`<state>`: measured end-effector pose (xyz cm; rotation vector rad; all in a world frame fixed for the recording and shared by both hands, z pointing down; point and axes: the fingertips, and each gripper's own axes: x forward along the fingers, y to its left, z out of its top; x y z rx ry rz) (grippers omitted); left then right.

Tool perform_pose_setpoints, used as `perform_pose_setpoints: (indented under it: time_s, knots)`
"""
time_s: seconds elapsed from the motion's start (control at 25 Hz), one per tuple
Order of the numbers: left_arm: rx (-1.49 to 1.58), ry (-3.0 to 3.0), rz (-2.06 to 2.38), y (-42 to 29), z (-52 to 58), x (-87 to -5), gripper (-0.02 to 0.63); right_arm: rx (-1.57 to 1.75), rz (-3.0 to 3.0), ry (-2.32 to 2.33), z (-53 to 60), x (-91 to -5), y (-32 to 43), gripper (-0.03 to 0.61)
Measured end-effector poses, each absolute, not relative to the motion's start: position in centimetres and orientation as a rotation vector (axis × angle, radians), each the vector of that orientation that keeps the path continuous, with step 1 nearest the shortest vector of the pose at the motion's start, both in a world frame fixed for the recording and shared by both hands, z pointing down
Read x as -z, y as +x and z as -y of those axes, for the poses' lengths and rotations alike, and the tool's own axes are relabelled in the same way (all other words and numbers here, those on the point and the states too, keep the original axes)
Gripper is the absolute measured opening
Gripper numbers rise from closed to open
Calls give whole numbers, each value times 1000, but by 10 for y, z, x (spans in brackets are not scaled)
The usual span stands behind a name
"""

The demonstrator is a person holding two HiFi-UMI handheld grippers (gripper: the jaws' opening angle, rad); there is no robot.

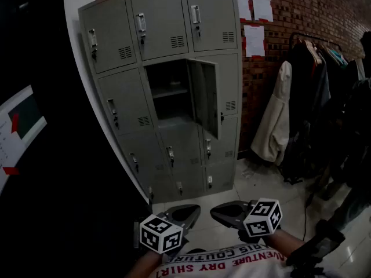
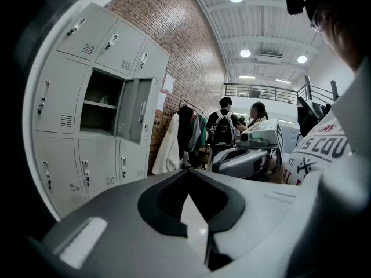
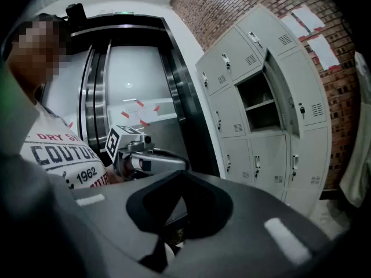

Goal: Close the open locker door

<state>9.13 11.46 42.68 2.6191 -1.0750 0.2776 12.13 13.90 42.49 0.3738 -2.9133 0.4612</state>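
**Approaching an open locker door with both grippers empty**

The grey locker bank (image 1: 119,106) stands well ahead of and above both sets of fingers. One middle compartment (image 1: 167,91) is uncovered. Its open door (image 1: 204,96) is hinged at the right and swung out toward the person, nearer the right gripper's line than the left's.

Likely faults:
- A push placed close to the hinge would probably slide along the smooth sheet metal and turn the door little.
- A hard shove at the free edge could make the door rebound off the frame unlatched.
- A tip left past the free edge could be pinched against the frame.

The left gripper (image 1: 194,208) and right gripper (image 1: 215,210) sit low and side by side, near each other but apart. Each pair of jaws meets at the tips with nothing between them and touches nothing.
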Motion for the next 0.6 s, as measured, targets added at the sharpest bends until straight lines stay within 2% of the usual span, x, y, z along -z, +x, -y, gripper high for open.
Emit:
perform_pose_setpoints:
  time_s: [0.32, 0.6]
  knots:
    - [-276, 2608, 1069, 80, -90, -436, 5, -487, 2906, 388, -110, -433, 113, -5]
    - [-264, 2604, 1046, 51, -18, -442, 5, -472, 2886, 442, -37, -438, 90, -5]
